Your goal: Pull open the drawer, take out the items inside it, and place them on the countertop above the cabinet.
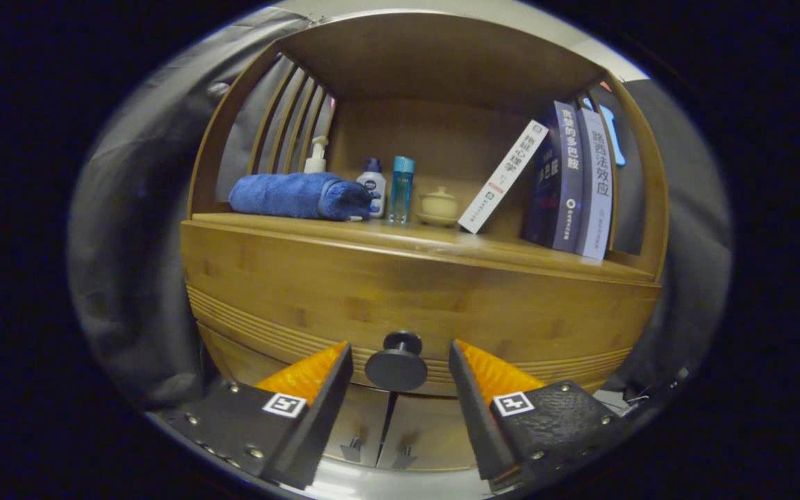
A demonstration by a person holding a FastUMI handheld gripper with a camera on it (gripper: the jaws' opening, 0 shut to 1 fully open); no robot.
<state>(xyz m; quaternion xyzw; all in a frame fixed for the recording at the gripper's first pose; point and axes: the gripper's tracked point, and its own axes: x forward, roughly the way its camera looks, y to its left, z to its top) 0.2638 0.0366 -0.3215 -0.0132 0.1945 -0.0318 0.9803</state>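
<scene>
Drawer point(414, 292) knob point(397, 362) sits between the tongs point(400, 354); tongs released, not touching it.

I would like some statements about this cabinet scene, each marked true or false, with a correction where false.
1. The tool is open, with the drawer knob between its fingers. True.
2. The drawer is already pulled out. False: its front sits flush with the cabinet, still closed.
3. A rolled blue towel lies on the countertop, beside the pump bottle. True.
4. All the books stand upright. False: the white book leans against the dark book.
5. The small lidded pot stands between the turquoise bottle and the white book. True.
</scene>
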